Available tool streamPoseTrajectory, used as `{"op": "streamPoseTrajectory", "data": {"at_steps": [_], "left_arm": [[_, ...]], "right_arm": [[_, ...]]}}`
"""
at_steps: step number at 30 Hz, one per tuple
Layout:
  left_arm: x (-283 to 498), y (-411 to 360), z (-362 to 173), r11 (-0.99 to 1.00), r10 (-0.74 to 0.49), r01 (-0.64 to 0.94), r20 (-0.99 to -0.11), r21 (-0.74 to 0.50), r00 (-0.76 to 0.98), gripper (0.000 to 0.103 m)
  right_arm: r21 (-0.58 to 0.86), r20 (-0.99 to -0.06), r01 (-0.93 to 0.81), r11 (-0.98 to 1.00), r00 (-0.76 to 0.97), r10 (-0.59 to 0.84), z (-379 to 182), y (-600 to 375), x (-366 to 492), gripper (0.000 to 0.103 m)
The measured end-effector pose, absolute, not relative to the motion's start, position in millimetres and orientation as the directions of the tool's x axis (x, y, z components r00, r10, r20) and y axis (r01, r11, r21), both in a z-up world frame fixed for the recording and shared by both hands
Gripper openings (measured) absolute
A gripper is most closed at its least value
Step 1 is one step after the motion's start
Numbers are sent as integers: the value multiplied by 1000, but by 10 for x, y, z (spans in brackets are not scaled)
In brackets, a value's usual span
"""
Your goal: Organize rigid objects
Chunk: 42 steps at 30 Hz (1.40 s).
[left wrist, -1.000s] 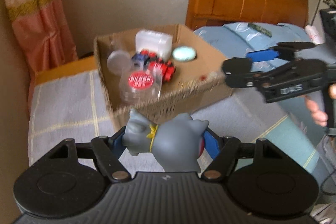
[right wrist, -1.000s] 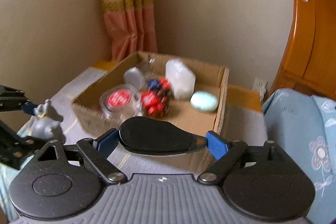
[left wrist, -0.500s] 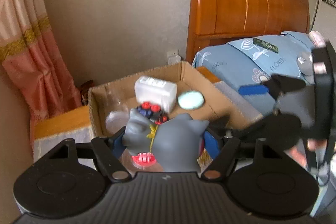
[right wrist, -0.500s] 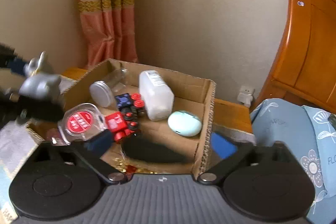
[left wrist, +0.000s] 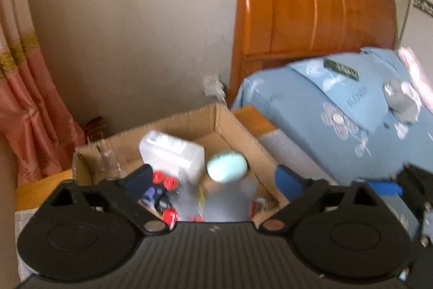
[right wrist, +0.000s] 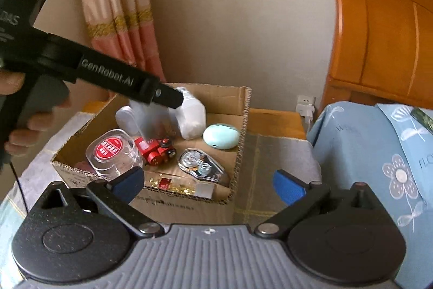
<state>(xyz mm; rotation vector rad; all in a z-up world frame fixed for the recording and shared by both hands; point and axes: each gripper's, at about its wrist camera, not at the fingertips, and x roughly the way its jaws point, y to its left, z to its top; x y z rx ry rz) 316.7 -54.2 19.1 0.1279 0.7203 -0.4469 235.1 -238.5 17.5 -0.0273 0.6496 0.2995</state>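
Observation:
An open cardboard box (right wrist: 238,151) holds a white plastic bottle (right wrist: 192,113), a mint oval case (right wrist: 220,136), a red toy (right wrist: 155,149), a clear jar with a red lid (right wrist: 112,153) and a black mouse (right wrist: 201,165). My left gripper (left wrist: 213,180) is open above the box; a blurred grey figurine (left wrist: 224,199) drops between its blue pads. In the right wrist view the left gripper's body (right wrist: 102,72) reaches over the box. My right gripper (right wrist: 208,183) is open and empty just in front of the box.
The box stands on a grey checked cloth (right wrist: 270,180). A bed with a blue floral cover (right wrist: 379,153) and wooden headboard (right wrist: 384,31) is on the right. A pink curtain (right wrist: 119,4) hangs at the back left. A wall socket (right wrist: 305,103) sits behind.
My left gripper carried the grey figurine over the box and opened; the figurine falls in. My right gripper opened and left the black mouse in the box.

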Motion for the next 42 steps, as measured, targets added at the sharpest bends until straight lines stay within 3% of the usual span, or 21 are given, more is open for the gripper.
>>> {"op": "streamPoseTrajectory", "data": {"at_steps": [8,16,22,29,42], "left_arm": [[2995,-437,278,920,-321,390,-628,-30,709,99],[2349,-182,236,952,-232,305,-584,28,778,102],[1803,-87,-122,979,-58,171,-654,111,754,102],[1324,-7,-286,994,-49,104,-728,31,683,102],[845,51,126,997,14,38,-670,62,743,102]], "right_arm": [[96,-591,-245,965,766,253,264,-2490,2208,103],[69,-618,-192,979,762,194,346,-2432,1980,103],[36,-682,-165,986,717,146,215,-2293,1819,103],[-7,-768,-138,990,634,83,-64,-2092,1612,103],[-42,-729,-145,989,681,69,304,-1960,1176,103]]}}
